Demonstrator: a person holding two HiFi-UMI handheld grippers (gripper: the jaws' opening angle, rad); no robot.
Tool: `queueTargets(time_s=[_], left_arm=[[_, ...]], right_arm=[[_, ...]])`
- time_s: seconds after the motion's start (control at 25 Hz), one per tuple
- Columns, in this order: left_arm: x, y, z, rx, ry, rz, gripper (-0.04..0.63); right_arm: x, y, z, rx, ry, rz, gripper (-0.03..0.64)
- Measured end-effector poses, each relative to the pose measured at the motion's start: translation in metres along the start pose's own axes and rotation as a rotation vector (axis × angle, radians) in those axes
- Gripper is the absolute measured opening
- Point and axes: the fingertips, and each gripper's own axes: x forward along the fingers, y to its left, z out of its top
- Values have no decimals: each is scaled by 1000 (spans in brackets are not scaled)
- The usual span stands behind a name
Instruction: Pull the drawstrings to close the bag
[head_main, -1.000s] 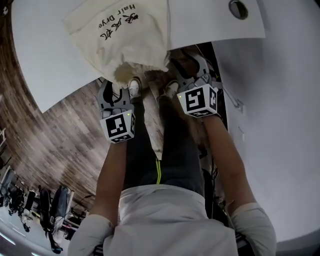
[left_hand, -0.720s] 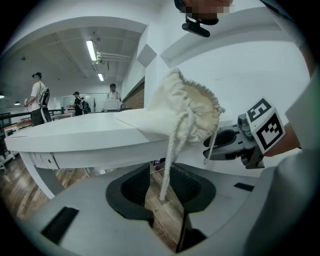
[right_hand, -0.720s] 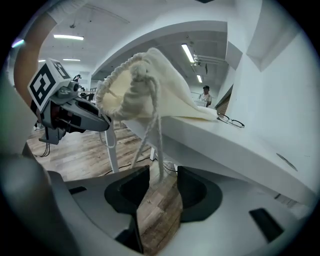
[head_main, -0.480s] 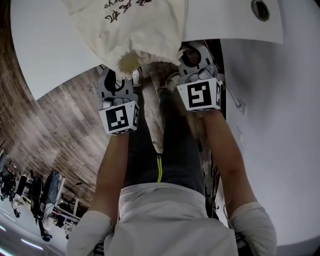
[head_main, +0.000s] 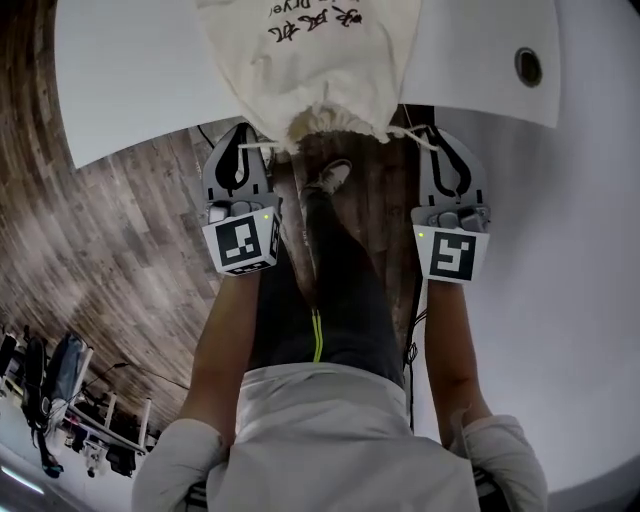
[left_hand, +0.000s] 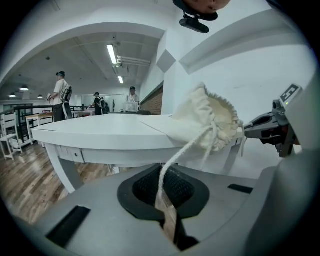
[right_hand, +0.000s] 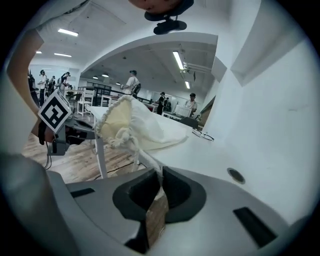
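A cream cloth bag (head_main: 320, 50) with black print lies on the white table (head_main: 130, 80), its gathered mouth (head_main: 335, 125) hanging over the near edge. My left gripper (head_main: 240, 145) is left of the mouth, shut on the left drawstring (head_main: 268, 146). In the left gripper view that drawstring (left_hand: 185, 147) runs taut from the puckered mouth (left_hand: 212, 122) into the closed jaws (left_hand: 162, 175). My right gripper (head_main: 447, 140) is right of the mouth, shut on the right drawstring (head_main: 412, 132). In the right gripper view that cord (right_hand: 145, 157) leads from the bag (right_hand: 132, 125) into the gripper (right_hand: 159, 175).
A round cable hole (head_main: 528, 66) sits in the table top at the right. Spectacles (right_hand: 202, 135) lie on the table beyond the bag. Wooden floor (head_main: 120, 260) and the person's legs (head_main: 330, 290) are below. People (left_hand: 61, 95) stand far off in the hall.
Both grippers went from open at the bag's mouth to shut on the drawstrings. They have moved apart, left and right, and the mouth has drawn tighter.
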Motion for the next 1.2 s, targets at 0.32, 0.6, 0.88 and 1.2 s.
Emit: queueTargets(time_s=[0.32, 0.6, 0.88, 1.2], left_arm=[[-19, 24, 45, 0, -83, 36, 17], [-35, 64, 81, 63, -113, 100, 17], [-60, 61, 145, 152, -181, 119, 17], [-72, 92, 213, 181, -213, 134, 17]], right_arm=[[-2, -43, 26, -82, -4, -123, 43], [-23, -71, 26, -71, 45, -225, 43], [-81, -123, 43, -65, 29, -329, 43], [-102, -150, 106, -54, 5, -418, 43]])
